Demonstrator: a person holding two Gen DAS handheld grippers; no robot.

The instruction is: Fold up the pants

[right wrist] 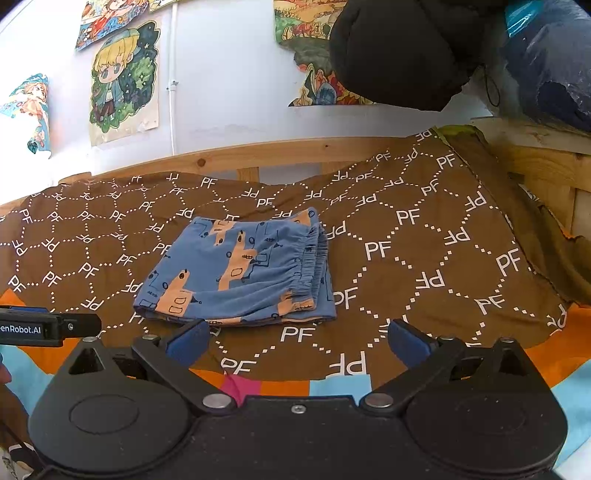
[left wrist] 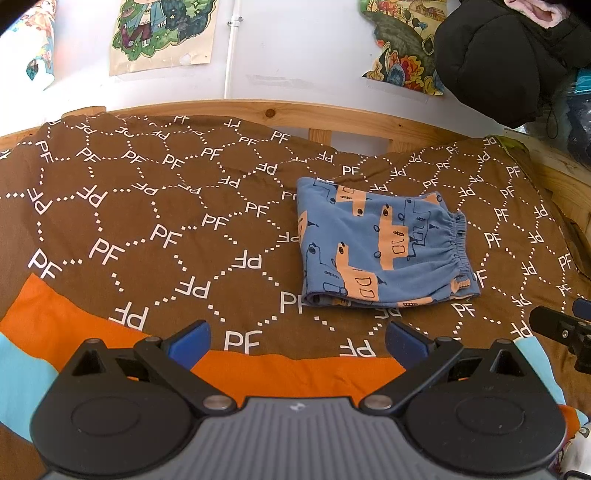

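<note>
Small blue pants [left wrist: 380, 247] with an orange print lie folded into a compact square on the brown bedspread [left wrist: 155, 206], elastic waistband to the right. My left gripper [left wrist: 295, 341] hovers open, nearer than the pants and slightly left of them, holding nothing. In the right wrist view the same folded pants [right wrist: 240, 269] rest just beyond my right gripper [right wrist: 295, 341], which is open and empty too. The right gripper's body [left wrist: 561, 328] shows at the left view's right edge; the left gripper's body [right wrist: 44, 328] shows at the right view's left edge.
A wooden bed rail [left wrist: 332, 118] runs behind the brown cover, with a white wall and posters [left wrist: 162, 33] above. A black padded garment [left wrist: 502, 62] hangs at the upper right. Orange and light-blue bedding [left wrist: 280, 373] lies at the near edge.
</note>
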